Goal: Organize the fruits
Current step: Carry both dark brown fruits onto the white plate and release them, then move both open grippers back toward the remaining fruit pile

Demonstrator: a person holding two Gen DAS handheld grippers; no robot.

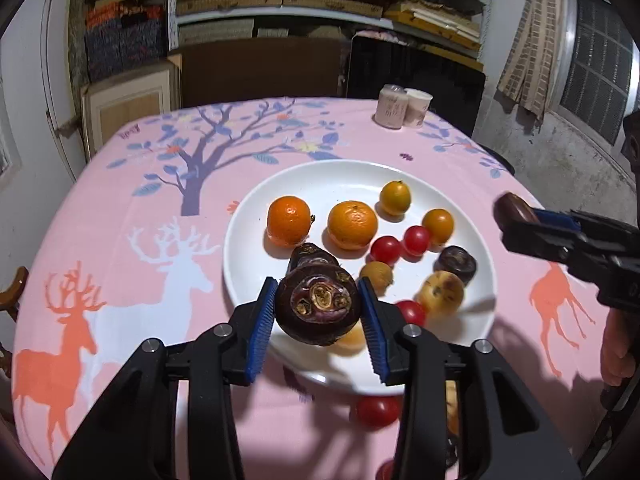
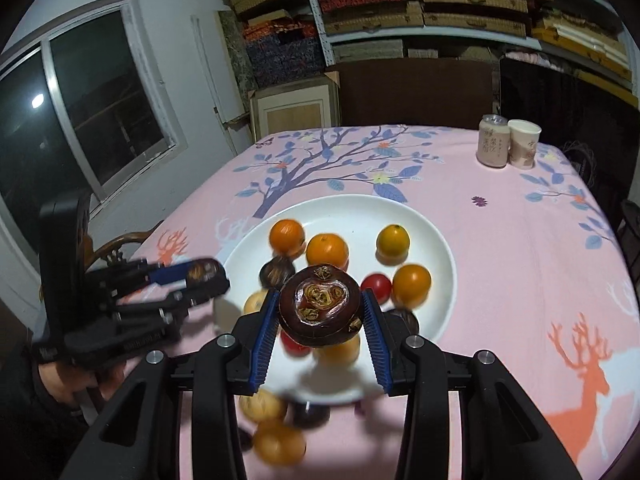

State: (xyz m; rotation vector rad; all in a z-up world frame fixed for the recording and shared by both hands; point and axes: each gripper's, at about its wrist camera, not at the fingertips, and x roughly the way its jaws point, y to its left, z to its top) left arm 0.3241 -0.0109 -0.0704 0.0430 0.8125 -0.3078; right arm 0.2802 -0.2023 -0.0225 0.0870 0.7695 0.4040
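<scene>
My left gripper is shut on a dark brown water chestnut, lifted above the near rim of the white plate. My right gripper is shut on another water chestnut over the same plate. Each gripper shows in the other's view, the right gripper off the plate's right side and the left gripper off its left. On the plate lie two tangerines, small yellow-orange fruits, cherry tomatoes and a dark chestnut.
A loose cherry tomato and yellow fruits lie on the pink tablecloth in front of the plate. A can and a paper cup stand at the far right corner. Shelves and chairs are behind the table.
</scene>
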